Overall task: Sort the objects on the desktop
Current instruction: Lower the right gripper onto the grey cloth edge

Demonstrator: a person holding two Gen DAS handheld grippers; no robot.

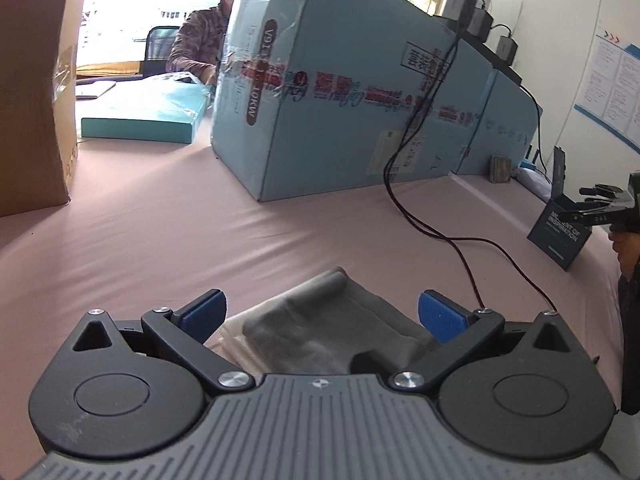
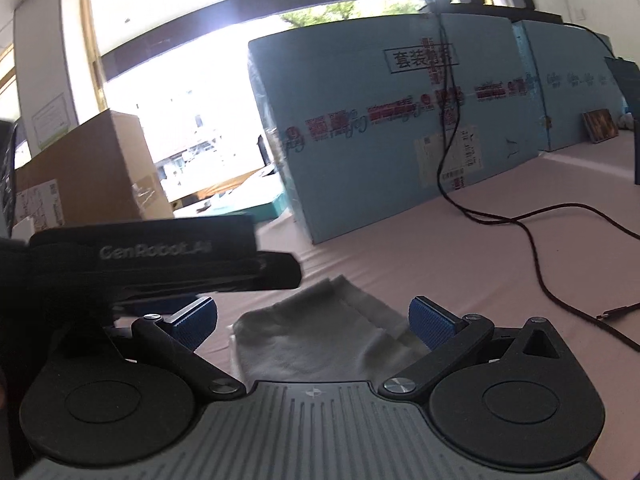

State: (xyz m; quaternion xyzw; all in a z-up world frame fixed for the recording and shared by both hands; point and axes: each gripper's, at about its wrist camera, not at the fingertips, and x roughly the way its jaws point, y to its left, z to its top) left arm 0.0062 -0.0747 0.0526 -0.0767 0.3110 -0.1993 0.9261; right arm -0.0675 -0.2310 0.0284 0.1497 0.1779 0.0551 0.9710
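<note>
A grey cloth (image 1: pixel 320 320) lies crumpled on the pink tabletop, partly over something flat and white (image 1: pixel 236 340). My left gripper (image 1: pixel 322 314) is open just above it, with a blue pad on each side of the cloth and nothing gripped. In the right wrist view the same cloth (image 2: pixel 320 336) looks pale grey and lies between the blue pads of my open right gripper (image 2: pixel 314 322). The left tool's black housing (image 2: pixel 160 256) crosses that view on the left. The right gripper (image 1: pixel 592 202) shows small at the far right edge of the left wrist view.
A long light-blue carton (image 1: pixel 360 100) stands across the back, a brown cardboard box (image 1: pixel 32 100) at the left and a flat teal box (image 1: pixel 144 116) behind. A black cable (image 1: pixel 440 236) trails over the table to a loose plug (image 2: pixel 612 312). A small dark box (image 1: pixel 560 236) stands right. A person sits far behind.
</note>
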